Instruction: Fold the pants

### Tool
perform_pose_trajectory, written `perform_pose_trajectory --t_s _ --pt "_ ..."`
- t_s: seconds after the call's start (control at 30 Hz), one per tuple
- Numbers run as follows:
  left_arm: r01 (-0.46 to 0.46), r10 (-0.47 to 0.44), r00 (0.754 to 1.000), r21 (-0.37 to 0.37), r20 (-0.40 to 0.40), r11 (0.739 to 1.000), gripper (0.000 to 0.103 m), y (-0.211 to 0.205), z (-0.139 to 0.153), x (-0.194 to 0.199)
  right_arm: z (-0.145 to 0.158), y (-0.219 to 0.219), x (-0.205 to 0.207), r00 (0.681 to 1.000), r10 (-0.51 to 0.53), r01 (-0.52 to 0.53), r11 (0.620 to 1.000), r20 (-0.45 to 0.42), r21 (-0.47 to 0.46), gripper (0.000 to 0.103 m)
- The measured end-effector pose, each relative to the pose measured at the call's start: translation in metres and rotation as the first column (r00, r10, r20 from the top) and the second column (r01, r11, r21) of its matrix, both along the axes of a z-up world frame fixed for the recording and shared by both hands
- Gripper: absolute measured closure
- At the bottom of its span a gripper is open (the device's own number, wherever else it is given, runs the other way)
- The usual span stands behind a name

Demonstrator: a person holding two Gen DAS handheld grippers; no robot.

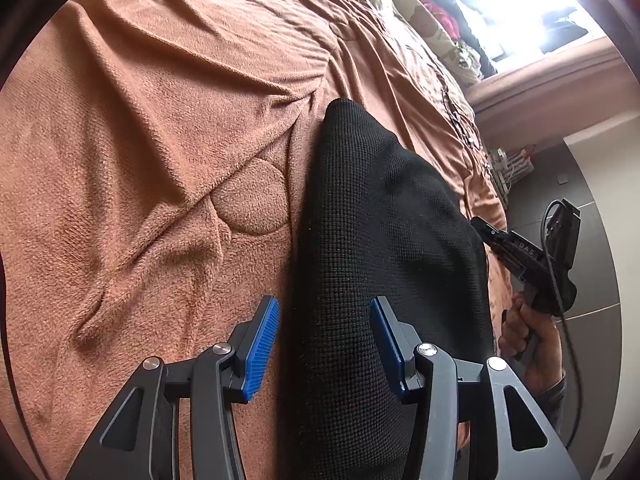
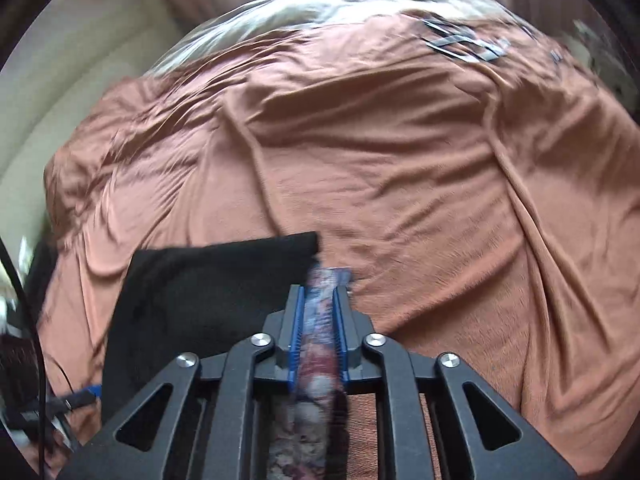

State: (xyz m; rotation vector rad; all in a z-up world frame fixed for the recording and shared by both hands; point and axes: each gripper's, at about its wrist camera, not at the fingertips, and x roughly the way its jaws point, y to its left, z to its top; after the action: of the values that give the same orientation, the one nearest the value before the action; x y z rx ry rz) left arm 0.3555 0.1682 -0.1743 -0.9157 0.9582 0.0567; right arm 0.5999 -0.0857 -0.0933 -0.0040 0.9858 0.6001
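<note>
Two grippers are working over black pants [image 1: 384, 240] lying on a bed with a rumpled orange fleece blanket [image 1: 140, 140]. The left gripper [image 1: 324, 344] is holding its jaws wide apart, straddling the waffle-knit cloth without pinching it. The right gripper [image 2: 319, 332] is keeping its jaws nearly closed on a floral fabric strip [image 2: 318, 344] beside the pants' square corner [image 2: 304, 244].

Pants [image 1: 384, 240]: black knit cloth, matt, fine waffle grain. Blanket [image 1: 140, 140]: rust-brown fleece, soft nap, creased, with a quilted round. Left gripper [image 1: 324, 344]: matt dark plastic, ribbed blue pads [image 1: 262, 348], bright metal screws [image 1: 426, 348]; right gripper [image 2: 319, 336] alike.
</note>
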Motion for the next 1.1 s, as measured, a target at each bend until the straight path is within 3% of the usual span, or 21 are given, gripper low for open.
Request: perform_pose_trajectory --t_s 0.13,0.2,0.37,0.43,0.5,0.53,0.9,1.1 --pt "0.006 -0.006 1.0 -0.002 0.0 1.0 0.053 -0.002 -0.001 0.0 0.003 -0.017 0.002 0.999 -0.049 0.049 0.999 -0.002 0.023 0.093" --pt "0.006 -0.006 1.0 0.0 0.004 1.0 0.053 -0.002 0.0 0.001 0.006 -0.022 -0.005 1.0 -0.016 0.017 0.998 -0.025 0.061 0.093" --pt "0.001 -0.001 1.0 -0.014 0.009 1.0 0.053 -0.003 -0.001 0.002 0.019 -0.023 -0.028 0.996 0.088 -0.089 0.994 0.017 0.067 0.09" --pt "0.003 -0.003 1.0 -0.017 0.015 1.0 0.053 -0.005 0.0 0.002 0.02 -0.022 -0.033 0.991 0.13 -0.131 0.991 0.03 0.042 0.08" --pt "0.006 -0.006 1.0 -0.02 0.019 1.0 0.053 -0.007 0.002 0.001 0.02 -0.019 -0.038 0.985 0.164 -0.165 0.986 0.044 0.016 0.054" --pt "0.007 -0.006 1.0 -0.021 0.022 1.0 0.052 -0.007 0.003 0.001 0.021 -0.019 -0.039 0.985 0.168 -0.169 0.986 0.048 0.016 0.051" --pt "0.011 -0.01 1.0 -0.03 0.026 0.999 0.052 -0.009 0.002 0.005 0.013 -0.006 -0.024 0.98 0.198 -0.198 0.98 0.028 -0.006 0.05" --pt "0.011 -0.01 1.0 -0.027 0.027 1.0 0.052 -0.009 0.002 0.004 0.014 -0.007 -0.018 0.983 0.181 -0.178 0.98 -0.025 0.084 0.05"
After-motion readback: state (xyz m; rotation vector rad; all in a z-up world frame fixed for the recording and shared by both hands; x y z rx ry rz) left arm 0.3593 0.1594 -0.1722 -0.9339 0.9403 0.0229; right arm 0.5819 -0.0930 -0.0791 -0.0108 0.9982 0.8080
